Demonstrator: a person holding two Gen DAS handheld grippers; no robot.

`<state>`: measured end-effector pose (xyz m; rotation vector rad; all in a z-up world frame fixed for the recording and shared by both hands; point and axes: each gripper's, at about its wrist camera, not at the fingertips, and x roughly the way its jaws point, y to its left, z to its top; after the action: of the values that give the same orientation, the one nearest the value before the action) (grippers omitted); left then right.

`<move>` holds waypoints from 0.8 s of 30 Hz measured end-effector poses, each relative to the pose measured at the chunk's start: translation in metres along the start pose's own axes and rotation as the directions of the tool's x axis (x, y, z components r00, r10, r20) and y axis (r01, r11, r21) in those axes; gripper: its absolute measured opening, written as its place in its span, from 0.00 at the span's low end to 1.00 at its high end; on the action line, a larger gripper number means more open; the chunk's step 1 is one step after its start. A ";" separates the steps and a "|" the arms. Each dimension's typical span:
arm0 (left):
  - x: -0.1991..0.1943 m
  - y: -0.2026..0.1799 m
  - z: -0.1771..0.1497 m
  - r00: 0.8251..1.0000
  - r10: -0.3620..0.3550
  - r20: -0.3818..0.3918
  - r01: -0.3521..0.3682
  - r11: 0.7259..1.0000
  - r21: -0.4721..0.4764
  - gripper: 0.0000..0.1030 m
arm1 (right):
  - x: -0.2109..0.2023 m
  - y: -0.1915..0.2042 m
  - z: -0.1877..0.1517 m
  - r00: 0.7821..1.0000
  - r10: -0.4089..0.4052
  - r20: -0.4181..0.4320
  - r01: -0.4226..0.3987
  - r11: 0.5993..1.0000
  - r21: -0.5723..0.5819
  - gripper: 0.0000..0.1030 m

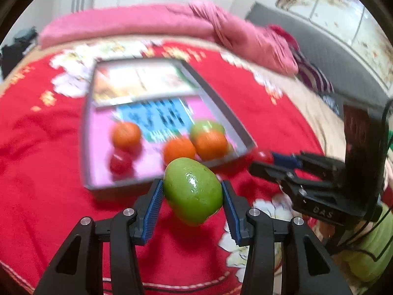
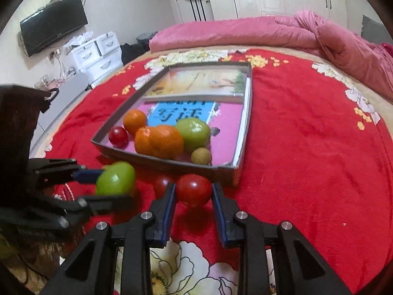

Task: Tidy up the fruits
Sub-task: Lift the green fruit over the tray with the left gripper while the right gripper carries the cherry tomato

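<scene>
Two jaws: both are pinching a fruit, one fruit each.
Left gripper (image 1: 192,191): its blue ridged pads press on both sides of a green fruit (image 1: 192,190). The fruit is up off the bed.
Green fruit look: smooth, shiny, egg-shaped, with a bright spot of light on top.
Right gripper (image 2: 194,191): its pads squeeze a red fruit (image 2: 194,190) from both sides.
Red fruit look: round, dark red and glossy, a lot smaller than the green one.
Where they are: both held fruits are just in front of the near wall of the tray (image 2: 169,163), not inside it.
Another red fruit (image 2: 161,184): sits on the blanket just beside the held red one, close to the tray wall.
Tray: a flat grey box with low walls and a divider across the middle.
In the near part: three oranges (image 2: 167,141), a second green fruit (image 2: 194,131), one small red fruit (image 2: 118,136) and a little tan round fruit (image 2: 201,156). They lie on a pink and blue book cover (image 2: 180,115).
In the far part: a picture with pale colours (image 2: 201,82).
Under it all: a red blanket (image 2: 307,147) with big white flowers, on a bed.
Farther back: a pink quilt (image 2: 245,33) lies bunched across the bed.
</scene>
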<state>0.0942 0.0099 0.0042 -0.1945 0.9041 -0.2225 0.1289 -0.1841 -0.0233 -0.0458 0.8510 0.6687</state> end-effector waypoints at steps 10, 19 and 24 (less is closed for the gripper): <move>-0.039 0.057 0.029 0.981 0.126 0.149 -0.107 0.986 -0.126 0.48 | -0.019 0.002 0.017 0.997 0.001 0.073 -0.002 1.000 0.014 0.29; -0.028 0.052 0.031 0.984 0.104 0.144 -0.091 0.991 -0.098 0.48 | -0.018 -0.003 0.029 0.994 -0.038 0.102 0.036 0.999 0.017 0.29; -0.003 0.035 0.024 0.992 0.087 0.091 -0.083 0.996 -0.040 0.48 | -0.014 -0.003 0.034 0.993 -0.041 0.110 0.039 0.999 0.022 0.29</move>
<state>0.1157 0.0455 0.0119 -0.1981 0.8225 -0.1169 0.1474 -0.1838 0.0090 -0.0083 0.7486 0.6197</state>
